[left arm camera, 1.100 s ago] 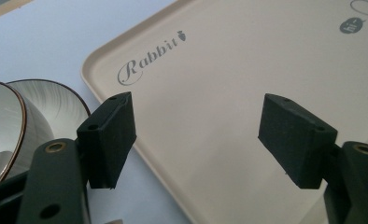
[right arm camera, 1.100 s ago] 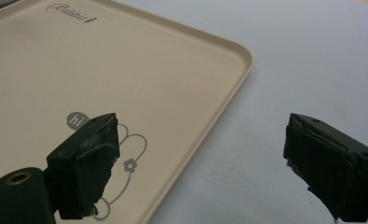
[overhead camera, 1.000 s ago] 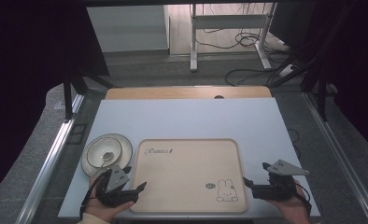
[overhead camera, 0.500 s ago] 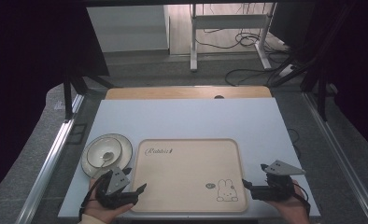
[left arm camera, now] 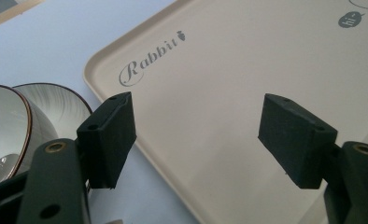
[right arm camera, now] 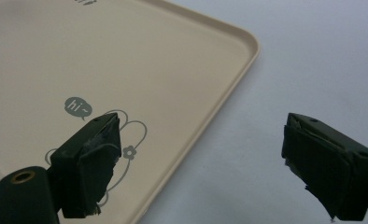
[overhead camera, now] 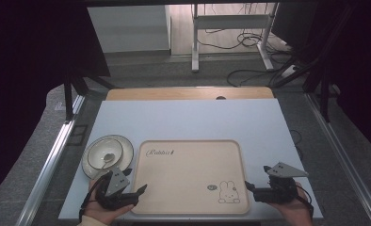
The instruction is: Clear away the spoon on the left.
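Beige and flat, a big tray (overhead camera: 188,174) lies on the pale blue table (overhead camera: 188,120), near the front edge. It has the word "Rabbit" (left arm camera: 152,58) written near its far left corner. A little bunny drawing (overhead camera: 228,193) with a "hi" bubble (right arm camera: 78,107) sits near its front right corner. Nothing lies on the tray.

Just to the left of the tray is a white plate (overhead camera: 92,165) with a dark rim. A small bowl (overhead camera: 106,151) stands on the plate, and something small and shiny lies inside the bowl. It is too small to tell what it is.

The left gripper (overhead camera: 135,193) is held in a hand (overhead camera: 101,212) at the front left corner of the tray. Its jaws are wide apart and hold nothing. From the left gripper view, one jaw is over the table beside the plate and the other is over the tray.

The right gripper (overhead camera: 248,187) is held in a hand (overhead camera: 296,209) at the front right corner of the tray. Its jaws are wide apart too and hold nothing. From the right gripper view, one jaw is over the bunny and the other is over the bare table.
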Demonstrator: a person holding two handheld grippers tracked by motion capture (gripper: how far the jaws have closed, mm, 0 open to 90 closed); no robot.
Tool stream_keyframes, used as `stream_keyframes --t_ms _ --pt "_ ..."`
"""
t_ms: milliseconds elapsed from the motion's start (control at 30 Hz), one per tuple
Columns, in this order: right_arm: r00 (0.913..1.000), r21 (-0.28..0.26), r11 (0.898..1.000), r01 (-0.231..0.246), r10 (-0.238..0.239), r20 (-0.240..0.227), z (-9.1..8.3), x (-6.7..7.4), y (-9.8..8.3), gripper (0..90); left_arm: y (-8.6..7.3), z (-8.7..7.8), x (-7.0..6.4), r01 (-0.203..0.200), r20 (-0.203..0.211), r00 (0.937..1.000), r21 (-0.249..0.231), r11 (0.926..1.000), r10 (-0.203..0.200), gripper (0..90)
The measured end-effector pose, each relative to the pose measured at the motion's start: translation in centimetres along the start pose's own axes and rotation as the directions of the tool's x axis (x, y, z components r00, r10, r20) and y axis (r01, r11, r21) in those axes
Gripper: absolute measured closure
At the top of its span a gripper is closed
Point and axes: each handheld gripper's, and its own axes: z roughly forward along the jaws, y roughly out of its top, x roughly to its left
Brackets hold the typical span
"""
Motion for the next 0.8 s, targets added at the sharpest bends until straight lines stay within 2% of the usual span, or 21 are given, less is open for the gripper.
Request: stream_keyframes --t_ms 267,567,800 --pt "1.0 0.003 1.0 0.003 -0.003 0.004 0.1 -0.1 0.0 12.4 0.1 -0.1 0.1 0.005 -0.003 1.0 -0.002 1.0 -0.005 27.6" --pt "0.9999 0.003 1.0 0.008 -0.008 0.011 0.1 -0.1 0.0 12.5 0.8 -0.9 -0.1 0.005 -0.016 0.9999 -0.022 0.9997 -0.005 27.2" --pt "0.9999 0.005 1.0 0.01 -0.01 0.011 0.1 -0.1 0.0 12.5 1.3 -1.7 -0.1 -0.02 -0.043 0.9989 -0.023 0.9995 0.019 27.0"
